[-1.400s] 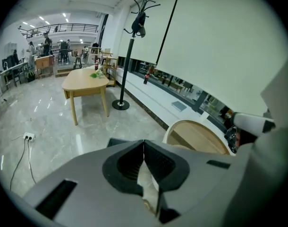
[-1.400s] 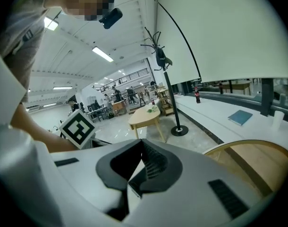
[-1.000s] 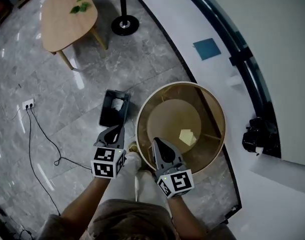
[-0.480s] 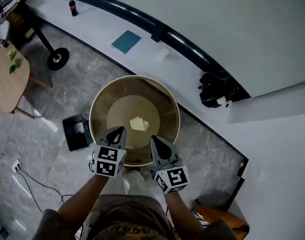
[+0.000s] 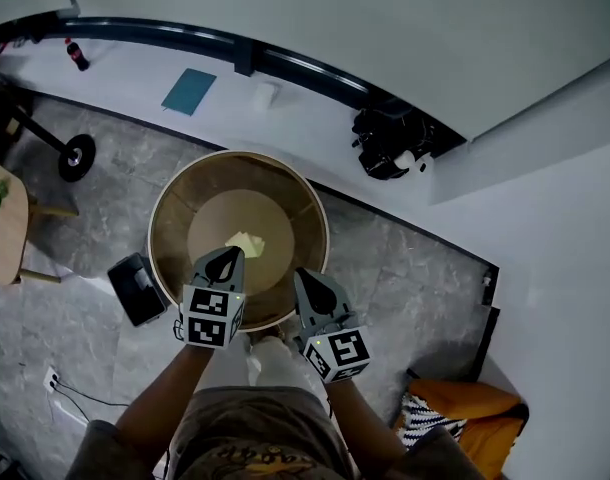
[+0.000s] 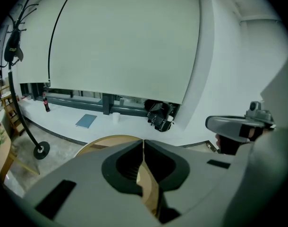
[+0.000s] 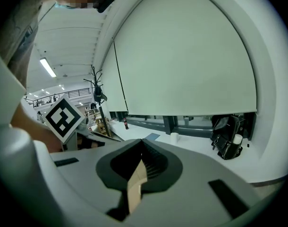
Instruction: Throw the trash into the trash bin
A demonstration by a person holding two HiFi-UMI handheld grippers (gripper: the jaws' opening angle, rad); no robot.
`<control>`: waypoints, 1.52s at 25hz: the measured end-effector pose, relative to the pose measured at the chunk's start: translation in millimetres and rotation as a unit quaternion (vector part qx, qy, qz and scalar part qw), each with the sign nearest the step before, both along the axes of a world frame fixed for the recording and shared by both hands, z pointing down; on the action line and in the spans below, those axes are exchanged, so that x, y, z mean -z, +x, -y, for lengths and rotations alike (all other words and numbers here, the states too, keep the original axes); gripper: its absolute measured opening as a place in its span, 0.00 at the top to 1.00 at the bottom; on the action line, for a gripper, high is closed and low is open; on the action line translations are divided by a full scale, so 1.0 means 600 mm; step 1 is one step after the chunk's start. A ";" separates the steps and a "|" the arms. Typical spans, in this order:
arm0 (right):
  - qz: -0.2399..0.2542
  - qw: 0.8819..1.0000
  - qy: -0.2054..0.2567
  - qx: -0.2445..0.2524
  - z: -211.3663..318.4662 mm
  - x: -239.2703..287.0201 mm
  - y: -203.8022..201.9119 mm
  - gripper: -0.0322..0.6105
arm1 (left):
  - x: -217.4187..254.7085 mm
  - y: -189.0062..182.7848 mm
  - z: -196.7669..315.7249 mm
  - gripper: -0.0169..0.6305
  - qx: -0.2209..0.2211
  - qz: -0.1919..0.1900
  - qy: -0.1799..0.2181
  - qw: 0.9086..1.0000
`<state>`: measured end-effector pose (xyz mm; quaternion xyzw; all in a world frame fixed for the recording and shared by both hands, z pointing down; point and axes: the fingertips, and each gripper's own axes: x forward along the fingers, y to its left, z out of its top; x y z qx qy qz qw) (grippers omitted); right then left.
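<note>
Since a second ago we have turned: the left gripper [image 5: 225, 258], which then pointed at the trash bin [image 5: 135, 290], now reaches in over the near rim of the round table [image 5: 318, 233]. The bin now sits off to its left on the floor, just beside the table.

The left gripper's jaws are pressed together with nothing between them, and its tip hangs close to the yellow paper [image 5: 245, 243] without touching it. The right gripper [image 5: 308, 278] is pressed together and empty too. It sits at the table's near right edge, farther from the paper.

The paper lies near the middle of the table's sunken top, with some of its edges looking slightly lifted.

We judge it to be very light, thin and soft, a scrap that bends instead of resisting. It will likely slide on the smooth wood if pushed from one side. A raised corner or fold looks like the best place to take hold, with the jaws spread first and then closed gently across the edge. Once pinched, it should carry easily to the bin, though a loose grip could let it flutter free.
</note>
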<state>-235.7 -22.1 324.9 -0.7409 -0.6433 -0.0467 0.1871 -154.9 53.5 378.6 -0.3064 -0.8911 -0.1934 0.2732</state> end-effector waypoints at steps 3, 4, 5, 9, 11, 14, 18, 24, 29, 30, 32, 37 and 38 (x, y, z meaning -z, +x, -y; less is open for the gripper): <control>-0.008 1.000 0.004 0.000 -0.008 -0.020 0.001 0.93 | -0.022 0.001 -0.008 0.94 0.003 -0.007 0.001 1.000; -0.010 1.000 0.005 0.000 -0.012 -0.028 0.001 0.93 | -0.032 0.002 -0.011 0.94 0.005 -0.009 0.002 1.000; -0.011 1.000 0.007 0.001 -0.015 -0.036 0.001 0.93 | -0.043 0.003 -0.013 0.94 0.006 -0.009 0.004 1.000; -0.013 1.000 0.015 0.003 -0.029 -0.082 -0.001 0.93 | -0.101 0.001 -0.021 0.94 0.003 -0.012 0.011 1.000; -0.015 1.000 0.018 0.000 -0.033 -0.112 -0.005 0.93 | -0.139 -0.001 -0.024 0.94 0.002 -0.016 0.013 1.000; -0.015 1.000 0.025 -0.002 -0.037 -0.160 -0.006 0.93 | -0.198 0.001 -0.026 0.94 0.004 -0.017 0.020 1.000; -0.018 0.999 0.034 0.002 -0.046 -0.224 0.004 0.93 | -0.267 0.001 -0.029 0.94 -0.002 0.002 0.029 1.000; -0.020 0.999 0.048 0.001 -0.044 -0.309 0.006 0.93 | -0.370 -0.010 -0.037 0.94 -0.011 -0.007 0.019 1.000; -0.026 0.998 0.059 0.001 -0.038 -0.337 0.012 0.93 | -0.406 -0.014 -0.038 0.94 -0.013 -0.014 0.024 1.000; -0.027 0.998 0.060 0.002 -0.036 -0.338 0.013 0.93 | -0.410 -0.016 -0.038 0.91 -0.013 -0.013 0.025 1.000; -0.028 0.998 0.062 0.003 -0.034 -0.341 0.013 0.93 | -0.418 -0.020 -0.038 0.63 -0.009 -0.011 0.029 0.999; -0.030 0.997 0.066 0.001 -0.036 -0.351 0.008 0.93 | -0.445 -0.025 -0.037 0.49 -0.013 -0.028 0.043 0.999; -0.031 0.997 0.067 0.000 -0.037 -0.352 0.007 0.93 | -0.451 -0.026 -0.038 0.49 -0.013 -0.030 0.046 0.998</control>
